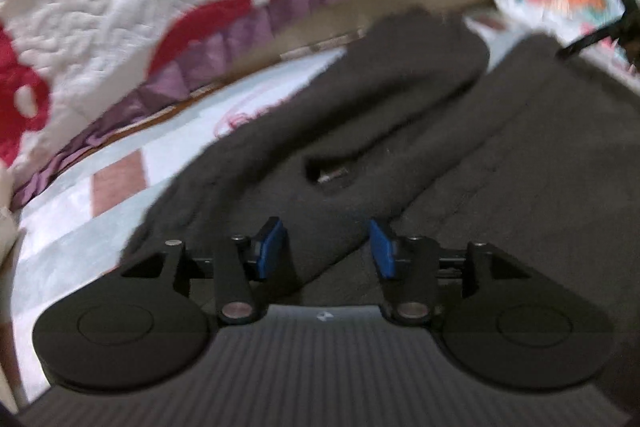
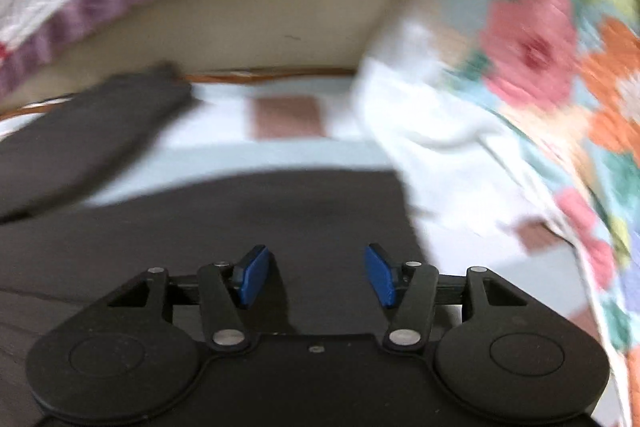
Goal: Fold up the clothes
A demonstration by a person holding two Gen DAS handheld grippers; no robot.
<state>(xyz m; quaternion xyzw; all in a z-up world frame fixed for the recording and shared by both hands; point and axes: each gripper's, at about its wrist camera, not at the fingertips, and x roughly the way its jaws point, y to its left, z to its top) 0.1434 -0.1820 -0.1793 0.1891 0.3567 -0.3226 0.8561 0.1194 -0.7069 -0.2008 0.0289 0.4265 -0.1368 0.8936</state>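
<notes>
A dark grey garment (image 1: 460, 131) lies spread on a pale sheet, one sleeve (image 1: 320, 123) folded across its body. In the left wrist view my left gripper (image 1: 326, 247) hovers over that sleeve, its blue pads (image 1: 269, 247) apart with only the cloth below them. The other gripper's black tip (image 1: 616, 27) shows at the far right. In the right wrist view my right gripper (image 2: 318, 273) stands open over the garment's body (image 2: 280, 215) near its edge, nothing between its blue pads (image 2: 380, 275). The sleeve (image 2: 92, 135) lies at the left.
A pale bed sheet with brown squares (image 2: 286, 117) lies under the garment. A white quilt with red shapes and a purple frill (image 1: 132, 7) hangs behind. A flowered blanket (image 2: 532, 67) is heaped at the right, close to the garment's edge.
</notes>
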